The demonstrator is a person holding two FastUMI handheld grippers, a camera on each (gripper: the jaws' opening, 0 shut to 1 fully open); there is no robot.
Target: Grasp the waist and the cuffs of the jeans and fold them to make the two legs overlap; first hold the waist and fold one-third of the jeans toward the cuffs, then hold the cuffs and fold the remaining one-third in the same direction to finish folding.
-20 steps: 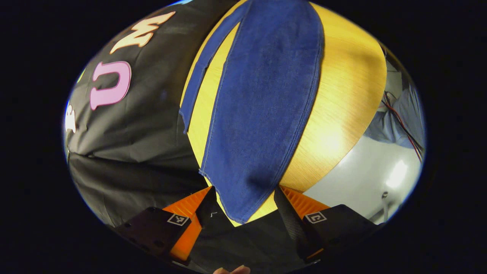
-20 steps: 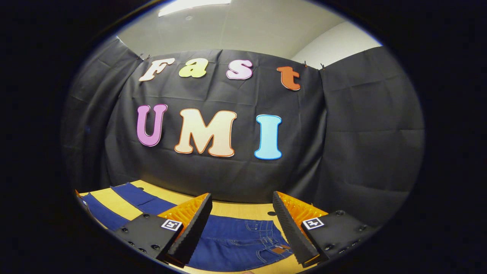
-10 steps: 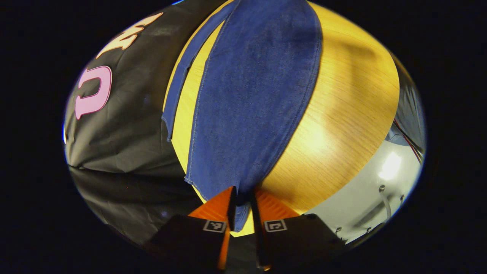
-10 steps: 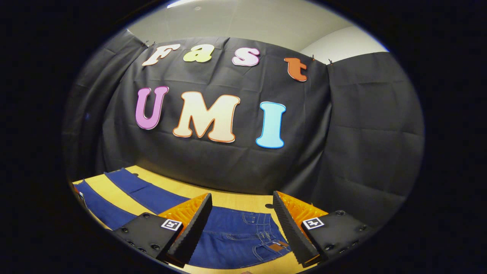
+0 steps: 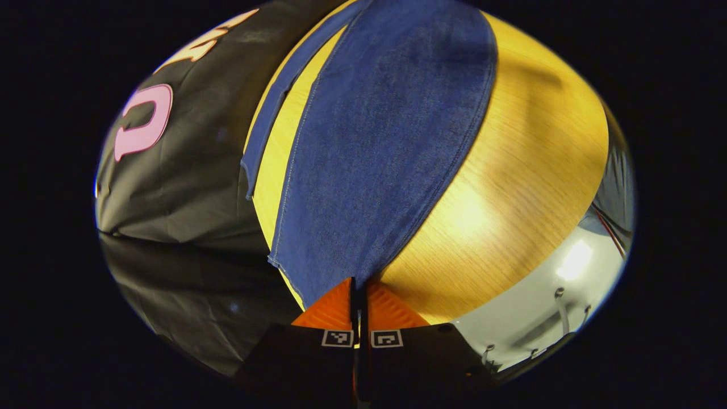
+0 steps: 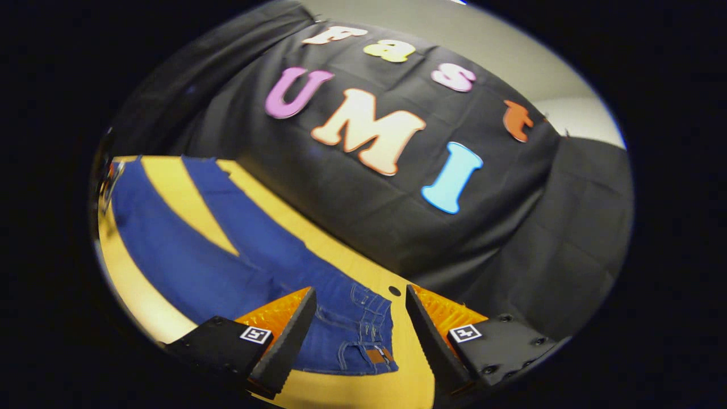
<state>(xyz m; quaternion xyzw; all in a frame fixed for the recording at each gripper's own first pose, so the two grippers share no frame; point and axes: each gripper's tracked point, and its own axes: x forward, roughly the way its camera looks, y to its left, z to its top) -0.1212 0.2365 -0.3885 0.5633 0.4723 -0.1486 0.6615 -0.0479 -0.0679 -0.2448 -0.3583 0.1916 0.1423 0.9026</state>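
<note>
Left gripper (image 5: 359, 287): we see fingers pinched on the jeans (image 5: 380, 142) cuff; contact hidden.
Right gripper (image 6: 358, 335): fingers spread above the waist (image 6: 363, 332).

In the left gripper view, the jeans (image 5: 375, 147) lie flat on the counter (image 5: 511, 187), and one leg runs straight ahead from the jaws, which pinch its end. In the right gripper view, the waist (image 6: 363, 335) lies between the jaws, and both legs stretch away to their left.
</note>
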